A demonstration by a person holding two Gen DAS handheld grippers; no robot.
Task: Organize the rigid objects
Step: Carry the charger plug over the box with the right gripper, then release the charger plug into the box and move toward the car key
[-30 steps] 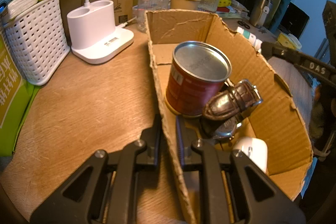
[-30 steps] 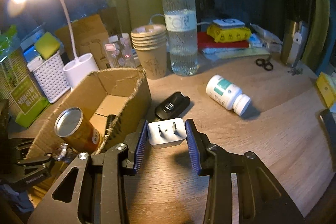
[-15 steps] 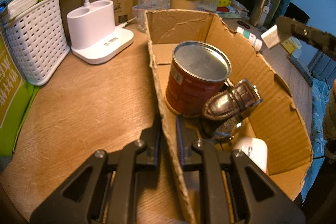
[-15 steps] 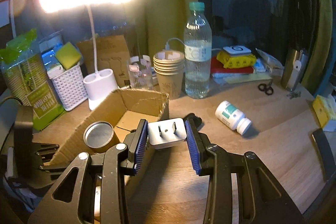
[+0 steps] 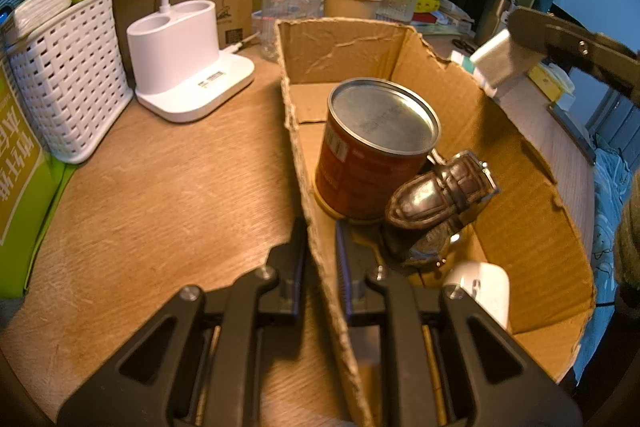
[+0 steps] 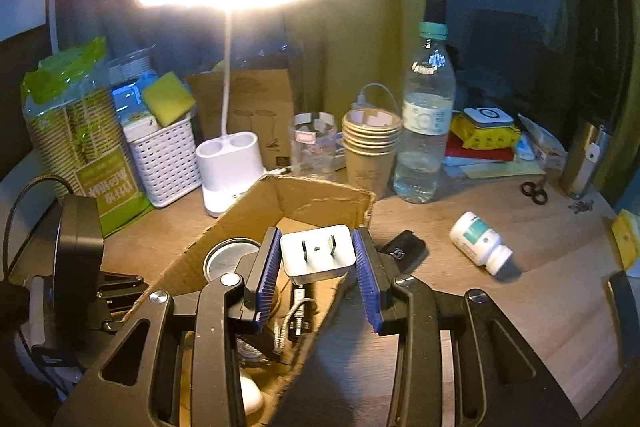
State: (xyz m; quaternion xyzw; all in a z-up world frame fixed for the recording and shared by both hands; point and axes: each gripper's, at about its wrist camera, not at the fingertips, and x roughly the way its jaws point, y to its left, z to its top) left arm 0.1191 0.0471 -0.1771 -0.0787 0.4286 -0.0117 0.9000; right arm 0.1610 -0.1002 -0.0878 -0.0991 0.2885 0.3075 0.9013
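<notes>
A: Entry, left to right. White lattice plastic basket [image 5: 68, 75] and white desk-lamp base [image 5: 180, 59] stand at the left of the wooden worktop [image 5: 168, 195]. The left tool [image 5: 320, 255] is clenched on the near wall of the torn brown cardboard box [image 5: 520, 195], one finger outside, one inside.

B: Box contents?

A: Red metal can with a silver lid [image 5: 372, 155], upright. A dark leather watch strap [image 5: 440, 199] leans against it. A white rounded object [image 5: 484, 287] sits at the near end; I cannot identify it.

B: And the right side?

A: The right tool [image 6: 316, 259] grips a white two-prong plug adapter [image 6: 318, 253] between its blue ribbed pads [image 6: 268, 267], prongs facing away, above the box's right-hand rim. A black key fob [image 6: 402, 247] and a white pill bottle with a teal label [image 6: 478, 241], lying on its side, remain on the worktop further right.

B: Risks?

A: Judgement only. The adapter's faces look smooth, so it could slip from the pads. Released over the can lid, it would likely bounce or perch there. A low approach could catch the ragged rim and tip the box despite the left-hand hold.
</notes>
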